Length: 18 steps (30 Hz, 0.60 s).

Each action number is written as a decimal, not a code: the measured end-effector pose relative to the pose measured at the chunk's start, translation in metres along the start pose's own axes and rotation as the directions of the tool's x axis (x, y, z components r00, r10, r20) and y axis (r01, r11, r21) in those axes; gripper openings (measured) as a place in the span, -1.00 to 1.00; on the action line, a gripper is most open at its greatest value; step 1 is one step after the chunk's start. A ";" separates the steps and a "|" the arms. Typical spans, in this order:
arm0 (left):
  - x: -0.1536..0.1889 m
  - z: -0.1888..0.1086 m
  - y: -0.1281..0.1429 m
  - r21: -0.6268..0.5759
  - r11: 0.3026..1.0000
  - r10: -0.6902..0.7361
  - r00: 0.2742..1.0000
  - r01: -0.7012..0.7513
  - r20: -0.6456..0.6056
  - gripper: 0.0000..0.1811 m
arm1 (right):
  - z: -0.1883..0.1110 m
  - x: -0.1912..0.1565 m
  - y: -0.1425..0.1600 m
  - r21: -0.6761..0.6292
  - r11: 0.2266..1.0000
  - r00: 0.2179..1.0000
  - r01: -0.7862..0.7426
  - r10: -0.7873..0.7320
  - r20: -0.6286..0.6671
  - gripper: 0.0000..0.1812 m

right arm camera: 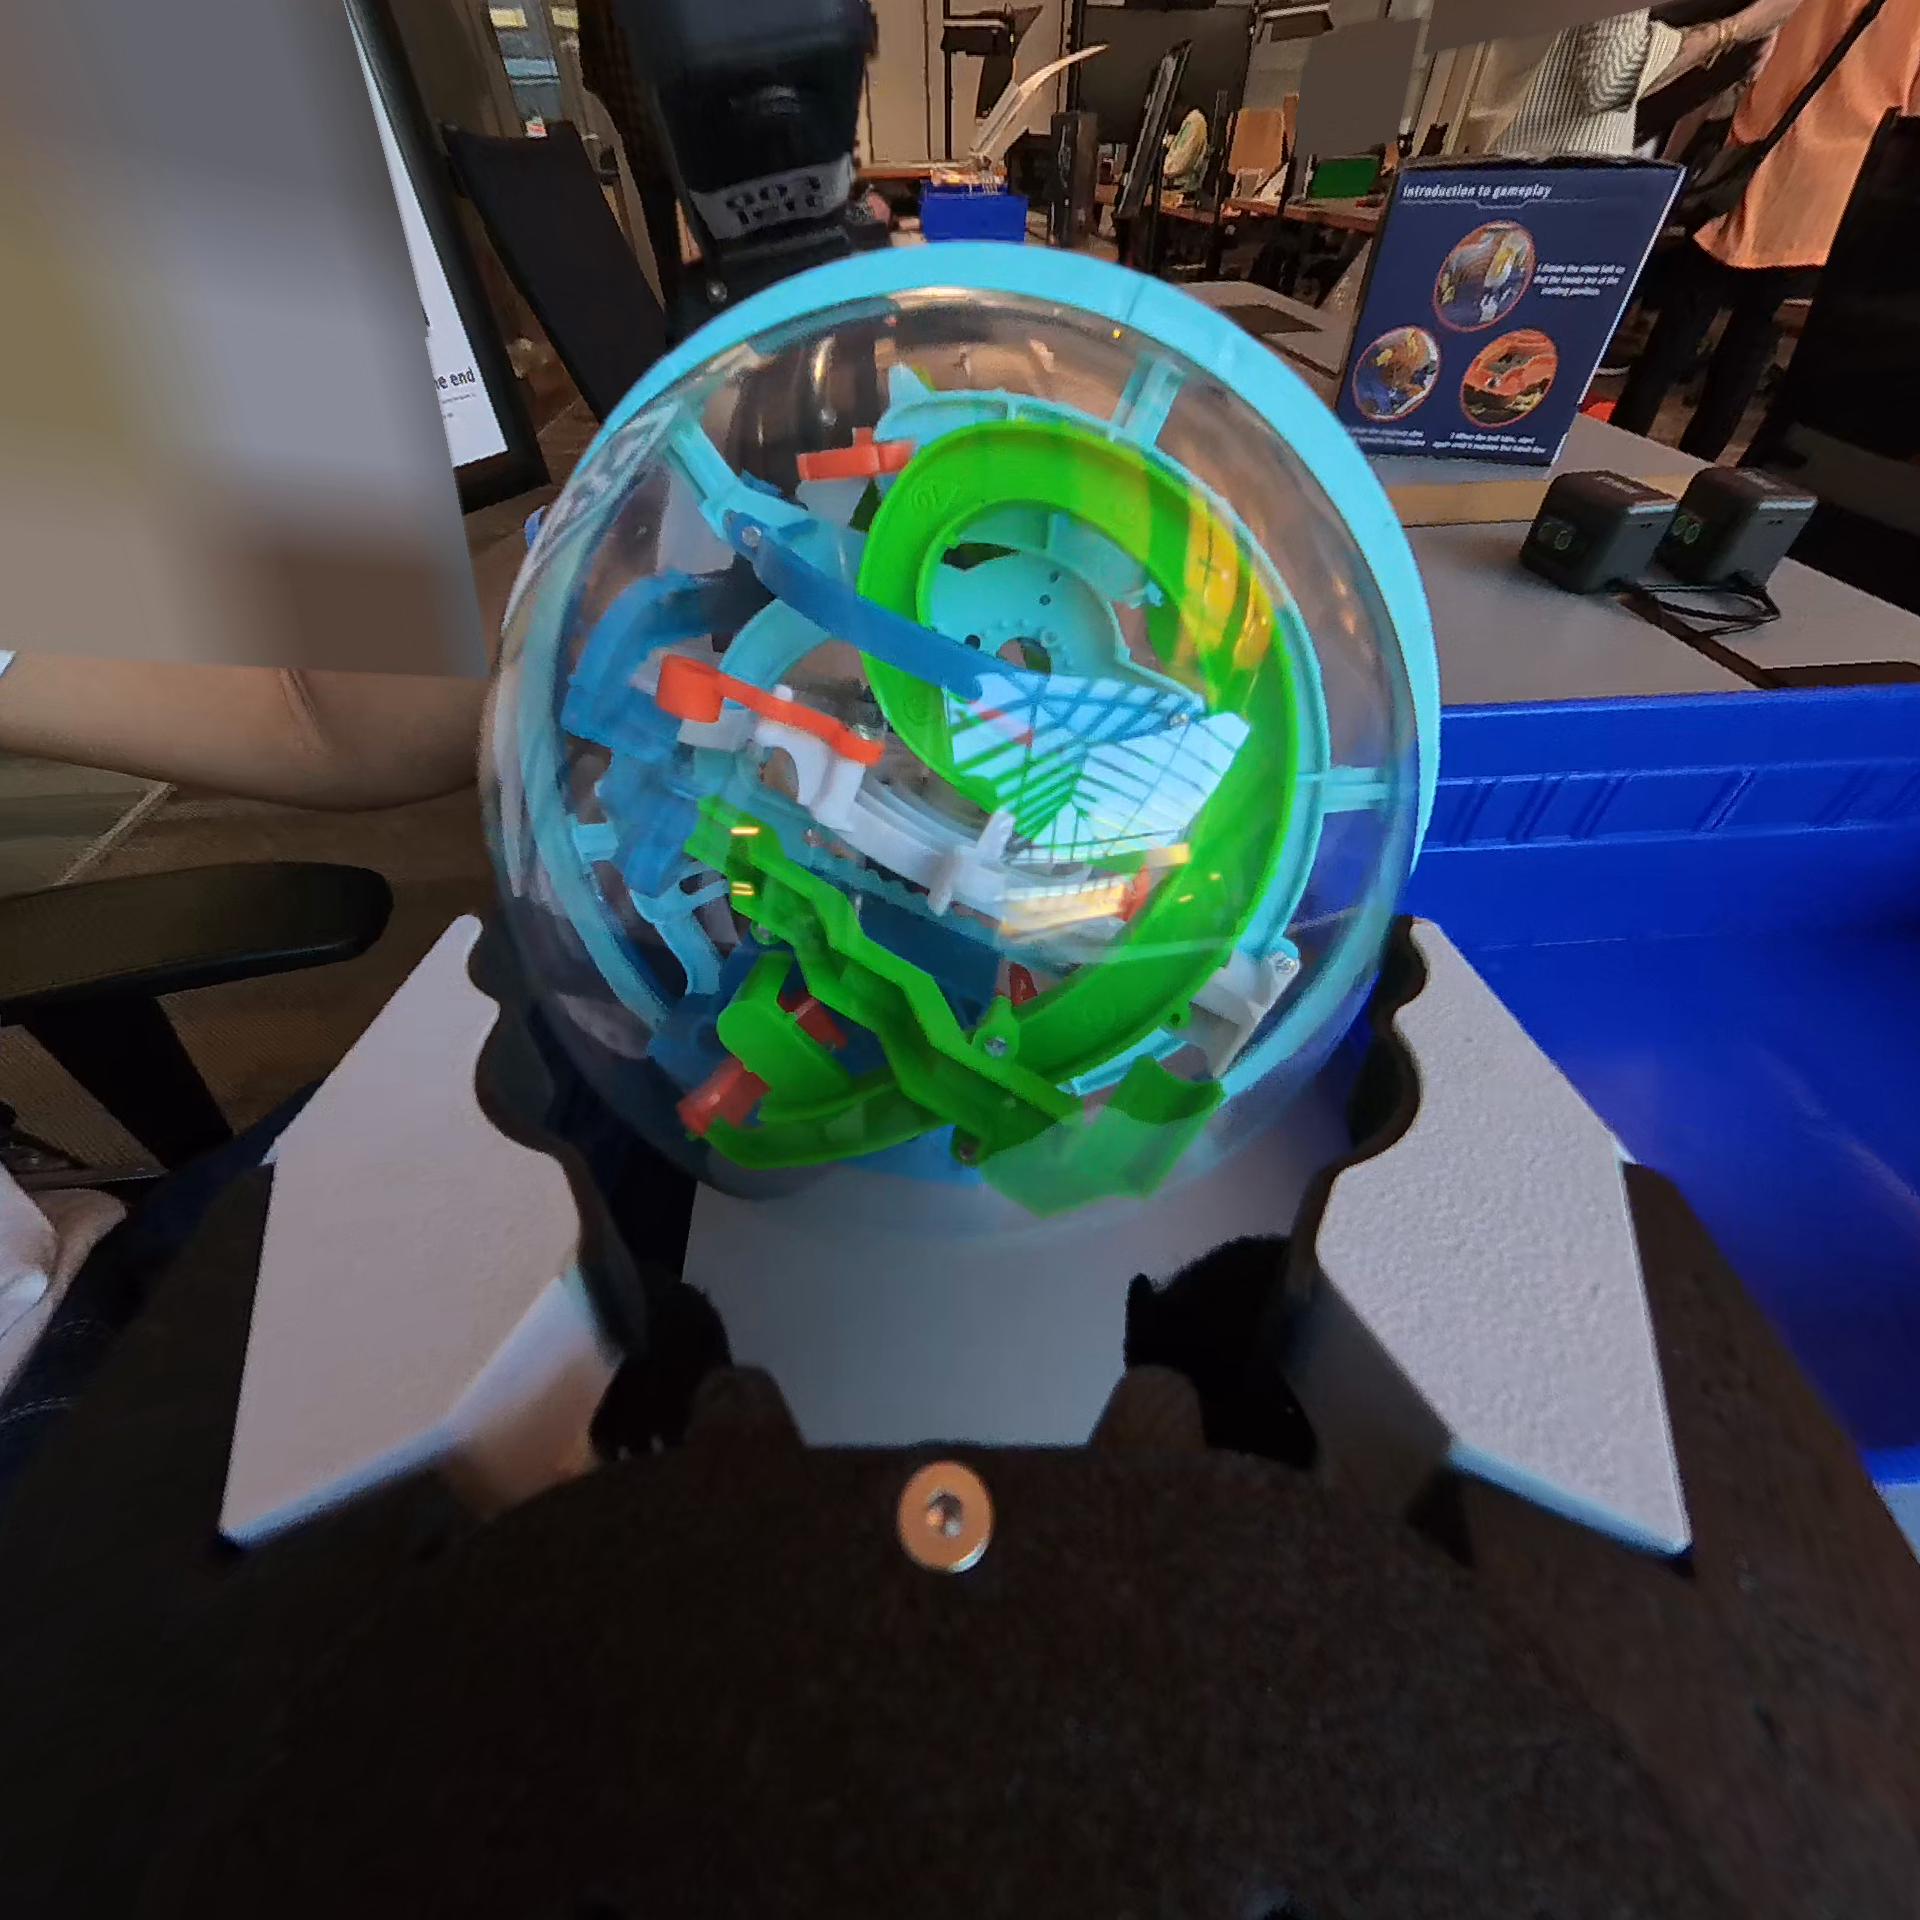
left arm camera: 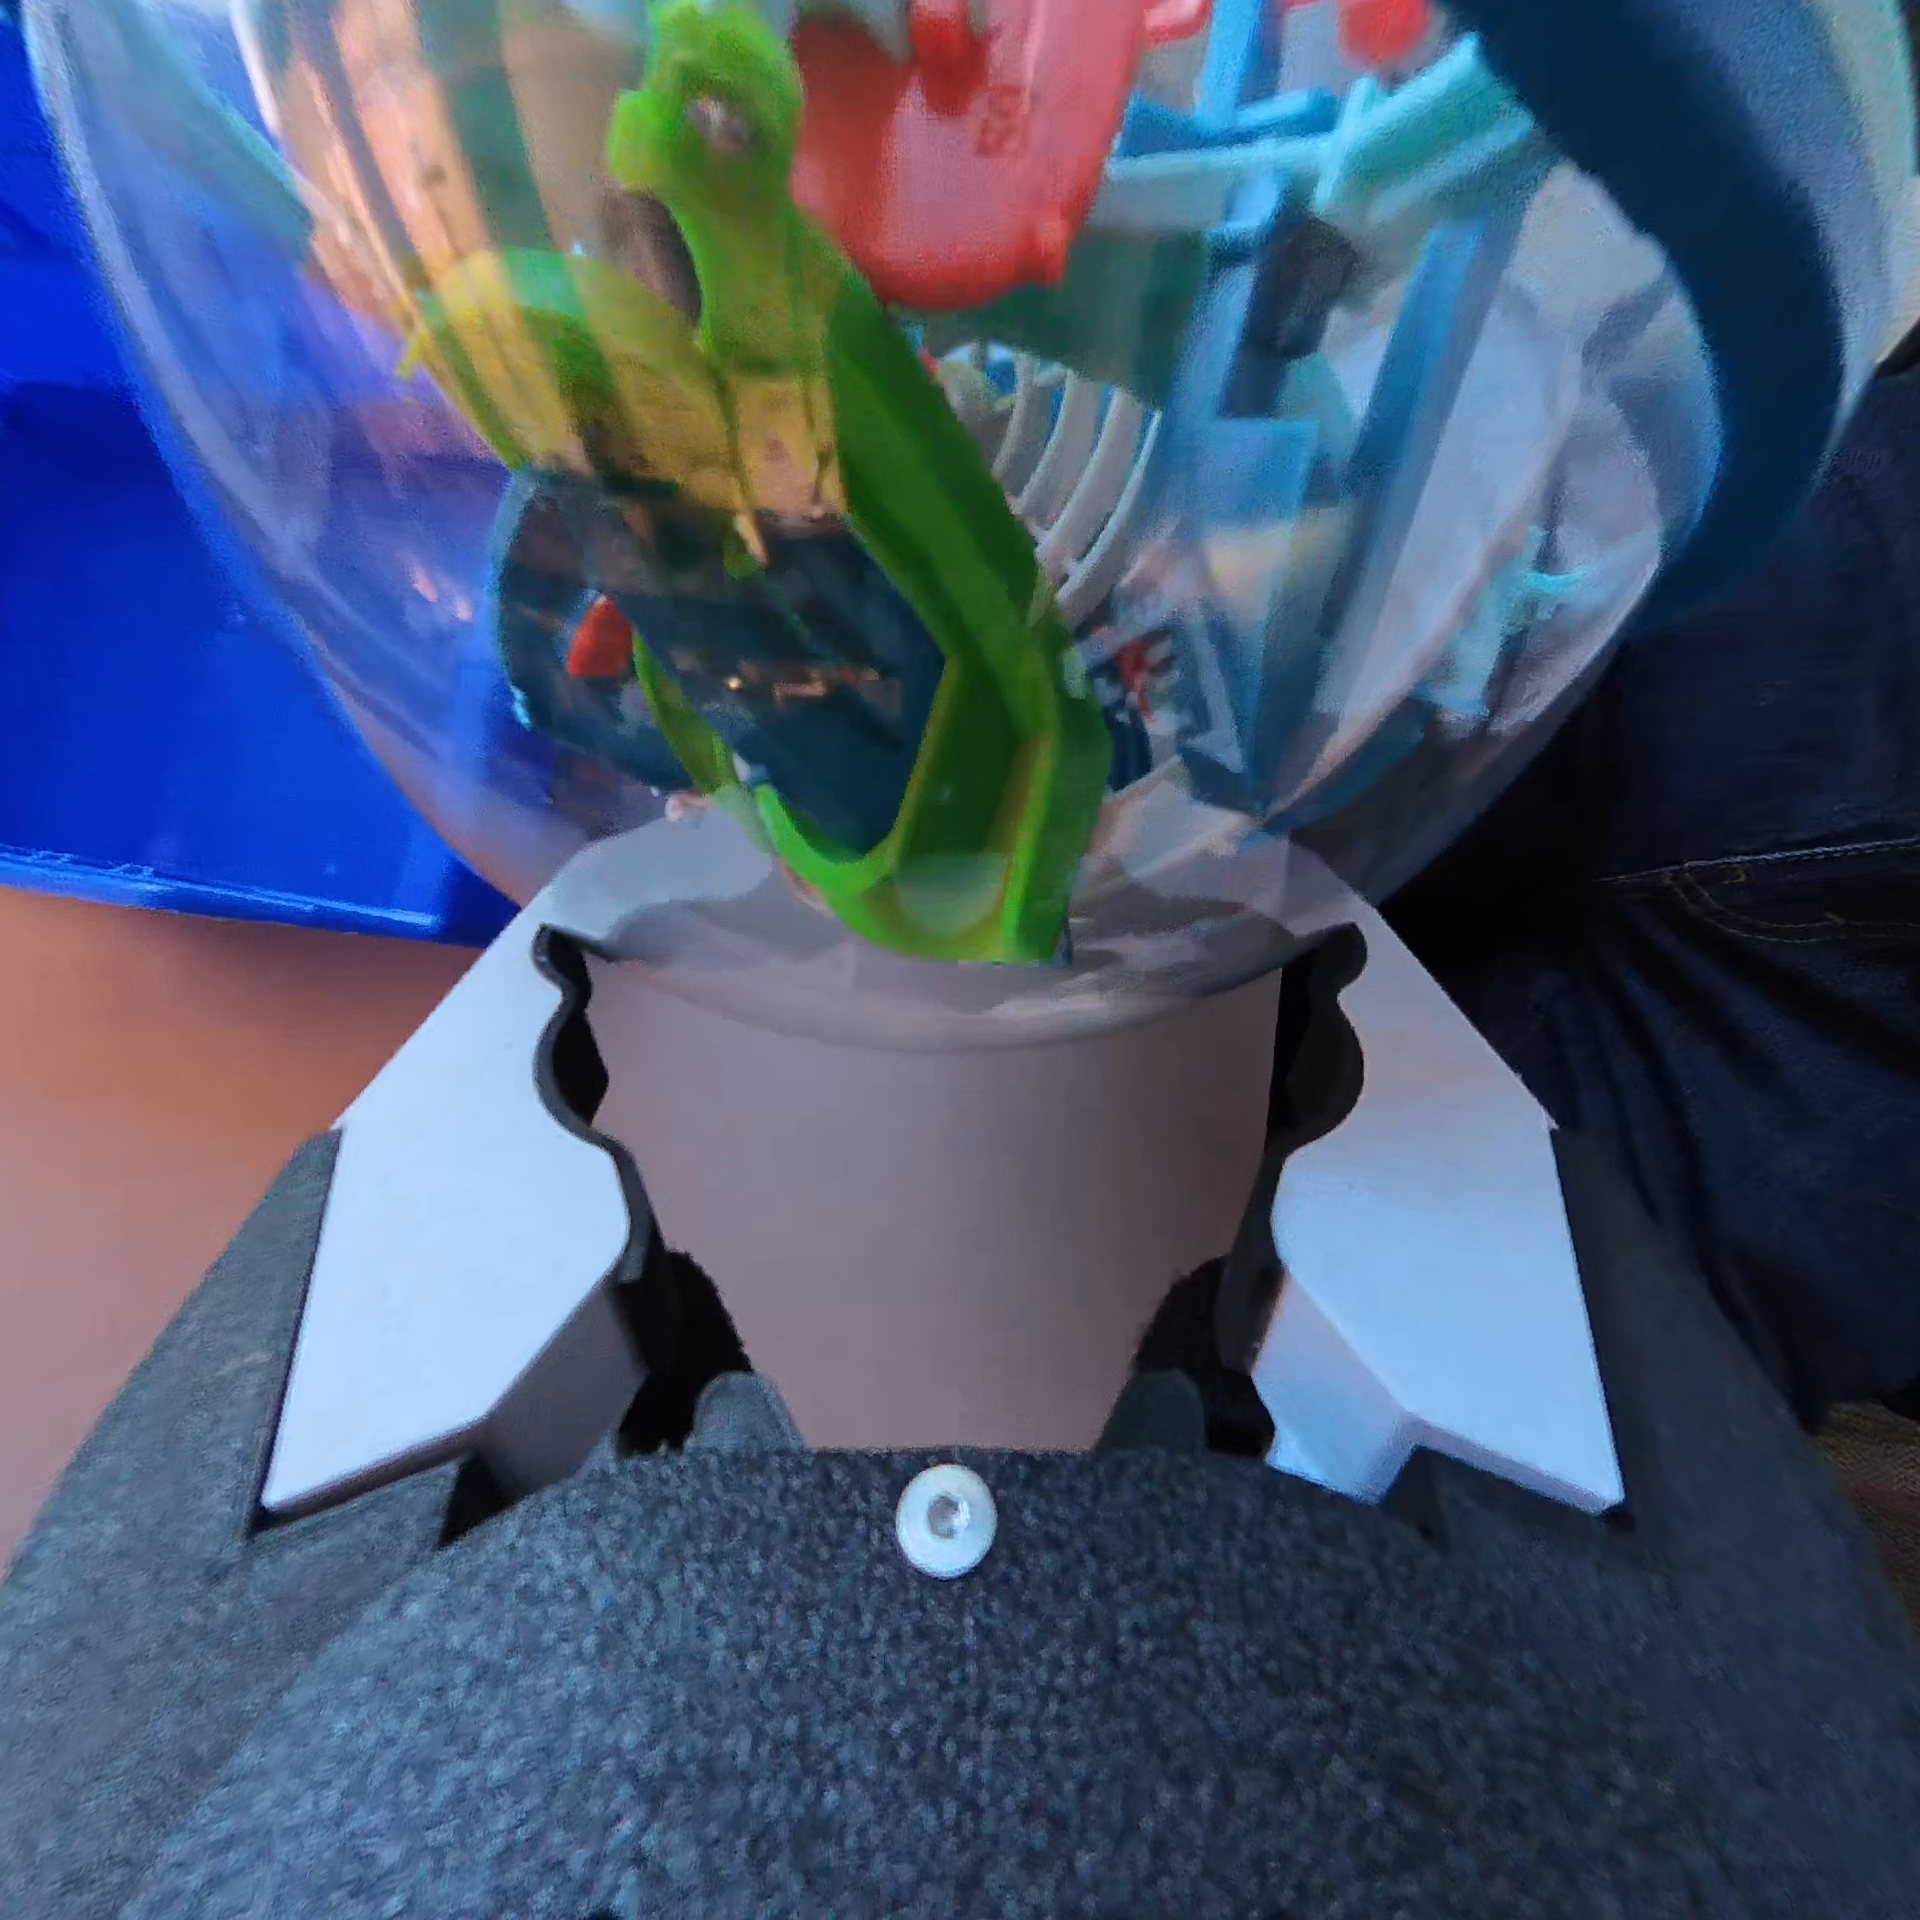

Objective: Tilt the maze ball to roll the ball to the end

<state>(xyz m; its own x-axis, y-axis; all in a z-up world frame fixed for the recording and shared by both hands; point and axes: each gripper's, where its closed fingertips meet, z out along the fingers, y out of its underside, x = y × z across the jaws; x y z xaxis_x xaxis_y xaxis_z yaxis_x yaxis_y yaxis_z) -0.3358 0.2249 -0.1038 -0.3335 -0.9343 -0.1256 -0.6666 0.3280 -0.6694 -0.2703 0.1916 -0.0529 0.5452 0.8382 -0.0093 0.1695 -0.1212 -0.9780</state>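
The maze ball (right arm camera: 956,727) is a clear sphere with a light-blue rim and green, blue, white and orange tracks inside. In the right wrist view it sits in the mouth of my right gripper (right arm camera: 935,956), whose jaws stand wide apart with the white fingers (right arm camera: 416,1143) touching its lower sides. In the left wrist view the maze ball (left arm camera: 935,468) fills the top, blurred, pressed against the tips of my left gripper (left arm camera: 951,956), also spread wide. The left gripper (right arm camera: 769,197) shows behind the sphere. I cannot pick out the small ball inside.
A blue bin (right arm camera: 1662,883) stands on the right, and it also shows in the left wrist view (left arm camera: 156,623). A dark blue box (right arm camera: 1496,312) and two small black devices (right arm camera: 1662,530) sit on the grey table (right arm camera: 1558,644). A person's arm (right arm camera: 260,738) and a black armrest (right arm camera: 177,925) are on the left.
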 end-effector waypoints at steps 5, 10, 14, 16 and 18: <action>0.001 0.002 0.004 -0.033 0.999 0.005 1.000 -0.005 0.008 0.48 | 0.000 -0.001 0.009 -0.013 1.000 1.000 -0.004 0.004 0.000 0.71; 0.000 0.011 0.009 -0.075 0.997 0.032 0.998 -0.028 0.048 0.47 | -0.001 0.001 0.020 -0.037 0.998 0.999 0.042 -0.042 -0.007 0.71; 0.000 0.020 0.014 -0.097 0.995 0.044 0.997 -0.037 0.066 0.47 | -0.002 0.003 0.037 -0.086 0.995 0.999 0.054 -0.054 0.000 0.66; 0.001 0.023 0.016 -0.102 0.994 0.041 0.997 -0.034 0.066 0.47 | -0.002 0.003 0.040 -0.085 0.995 0.999 0.052 -0.052 0.001 0.70; 0.001 0.024 0.015 -0.088 0.996 0.037 0.997 -0.031 0.064 0.47 | -0.003 0.003 0.041 -0.085 0.995 0.999 0.047 -0.047 0.004 0.70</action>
<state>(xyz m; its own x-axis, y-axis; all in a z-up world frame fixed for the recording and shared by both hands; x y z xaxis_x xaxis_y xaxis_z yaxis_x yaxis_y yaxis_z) -0.3302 0.2252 -0.1317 -0.3143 -0.9287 -0.1969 -0.7118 0.3677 -0.5984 -0.2596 0.1879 -0.0920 0.5335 0.8450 0.0359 0.2647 -0.1264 -0.9560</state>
